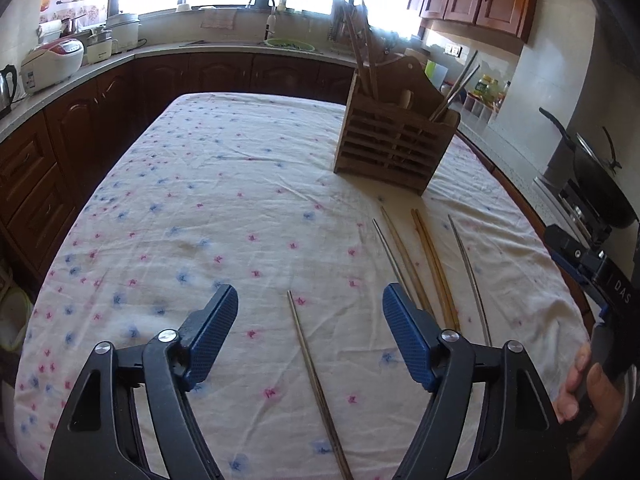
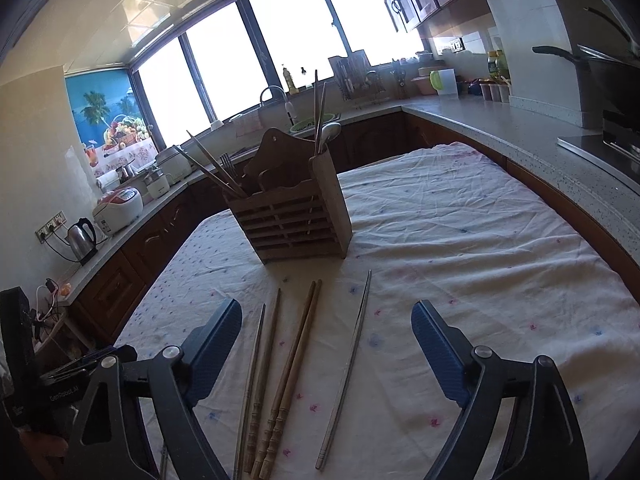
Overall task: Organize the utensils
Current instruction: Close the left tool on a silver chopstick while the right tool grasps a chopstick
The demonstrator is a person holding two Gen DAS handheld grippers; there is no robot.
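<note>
The wooden utensil holder [image 1: 394, 136] is the 1 tall obstacle on the cloth-covered table [image 1: 208, 200], and the chopsticks and spoon standing in it lean out above its rim. To its left the cloth lies bare all the way to the table edge, giving open passage there. In front of it 6 loose chopsticks [image 2: 292, 364] lie flat, pointing toward it, with bare cloth right of them and a counter [image 2: 520, 128] beyond that.

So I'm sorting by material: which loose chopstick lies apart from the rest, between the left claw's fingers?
The thin metal chopstick on the floral tablecloth, alone between the left claw; the other chopsticks lie grouped further right.
</note>
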